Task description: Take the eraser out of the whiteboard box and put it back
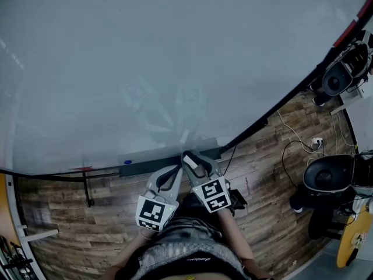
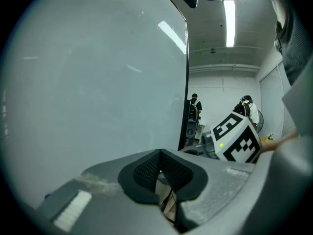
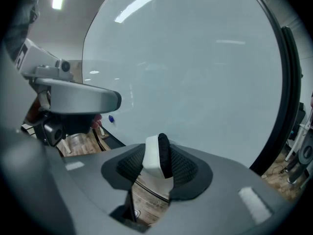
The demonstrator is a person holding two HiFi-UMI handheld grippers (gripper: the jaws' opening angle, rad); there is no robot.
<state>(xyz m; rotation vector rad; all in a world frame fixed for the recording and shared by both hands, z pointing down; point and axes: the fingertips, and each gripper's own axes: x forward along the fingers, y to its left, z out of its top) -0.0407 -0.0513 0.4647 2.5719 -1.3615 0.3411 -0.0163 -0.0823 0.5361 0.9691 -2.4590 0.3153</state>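
A white eraser with a black felt face [image 3: 151, 161] stands on edge between the mesh pads of my right gripper [image 3: 158, 156], which is shut on it. In the head view that gripper [image 1: 194, 161] sits just over the dark tray [image 1: 145, 167] along the whiteboard's [image 1: 175, 63] bottom edge. Close on its left, my left gripper [image 1: 173, 175] points at the same tray. Its pads [image 2: 146, 169] meet at the tip with nothing between them. The right gripper's marker cube [image 2: 236, 141] shows beside it.
A blue cap [image 1: 127, 162] and a red piece [image 1: 81, 169] lie on the tray to the left. The board's black frame [image 1: 274, 112] runs down to a wooden floor with cables [image 1: 294, 137] and a round black device [image 1: 327, 176]. People stand far off [image 2: 194, 106].
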